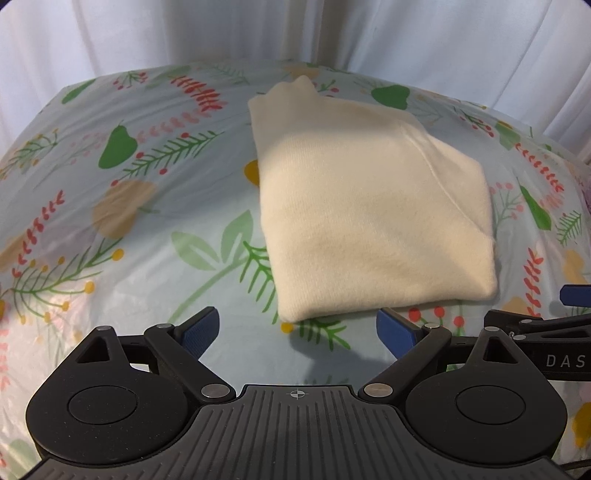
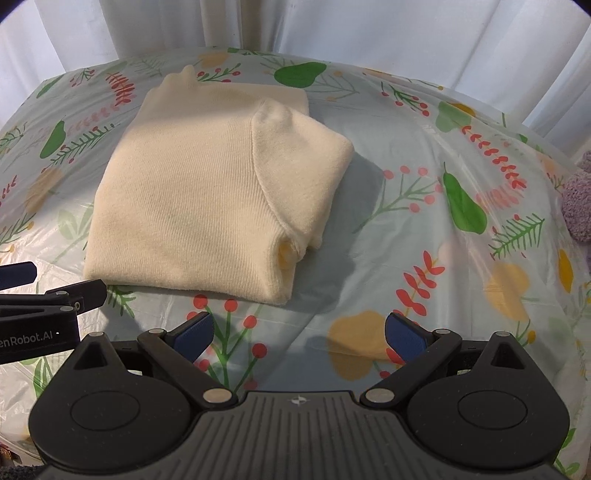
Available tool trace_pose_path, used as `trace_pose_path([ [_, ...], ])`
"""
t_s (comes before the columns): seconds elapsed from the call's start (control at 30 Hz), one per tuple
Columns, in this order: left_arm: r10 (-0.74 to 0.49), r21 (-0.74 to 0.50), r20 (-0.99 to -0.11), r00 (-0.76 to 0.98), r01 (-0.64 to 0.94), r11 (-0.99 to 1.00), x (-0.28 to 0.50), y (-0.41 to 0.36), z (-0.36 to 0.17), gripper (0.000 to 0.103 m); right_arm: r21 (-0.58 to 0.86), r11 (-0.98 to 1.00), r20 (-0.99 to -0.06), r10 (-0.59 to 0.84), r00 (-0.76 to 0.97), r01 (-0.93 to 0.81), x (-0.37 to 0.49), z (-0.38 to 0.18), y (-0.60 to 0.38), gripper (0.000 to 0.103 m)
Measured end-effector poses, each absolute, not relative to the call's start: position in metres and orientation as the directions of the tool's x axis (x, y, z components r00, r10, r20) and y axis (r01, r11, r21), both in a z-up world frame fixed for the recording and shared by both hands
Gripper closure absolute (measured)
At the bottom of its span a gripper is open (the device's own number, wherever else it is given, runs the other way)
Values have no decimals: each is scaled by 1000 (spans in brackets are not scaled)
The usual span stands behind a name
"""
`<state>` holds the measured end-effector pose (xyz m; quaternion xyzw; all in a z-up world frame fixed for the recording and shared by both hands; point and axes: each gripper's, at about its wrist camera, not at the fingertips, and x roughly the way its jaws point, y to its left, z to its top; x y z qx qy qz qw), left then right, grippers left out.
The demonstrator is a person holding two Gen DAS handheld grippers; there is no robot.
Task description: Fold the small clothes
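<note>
A cream knitted sweater (image 1: 373,206) lies folded into a compact block on the floral tablecloth (image 1: 147,206); the right wrist view shows the sweater (image 2: 207,199) left of centre, a sleeve seam running across its top. My left gripper (image 1: 297,332) hovers just short of the sweater's near edge, jaws wide apart and empty. My right gripper (image 2: 299,336) stands open over bare cloth, near the sweater's right front corner, with nothing between its blue pads (image 2: 404,336). Each gripper shows at the edge of the other's view.
White curtains (image 1: 258,33) hang behind the table. A fuzzy purple garment (image 2: 576,199) lies at the table's right edge. The cloth to the left of the sweater (image 1: 92,221) and to its right (image 2: 424,221) bears nothing else.
</note>
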<state>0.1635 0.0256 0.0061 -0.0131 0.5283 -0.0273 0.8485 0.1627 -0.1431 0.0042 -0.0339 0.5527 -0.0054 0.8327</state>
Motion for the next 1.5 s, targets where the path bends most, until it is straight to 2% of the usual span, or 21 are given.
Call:
trace_pose_path([
  [1.5, -61, -29, -915, 398, 85, 996, 166, 18, -5, 7, -39, 999, -925, -33, 378, -8, 164, -5, -149, 4],
])
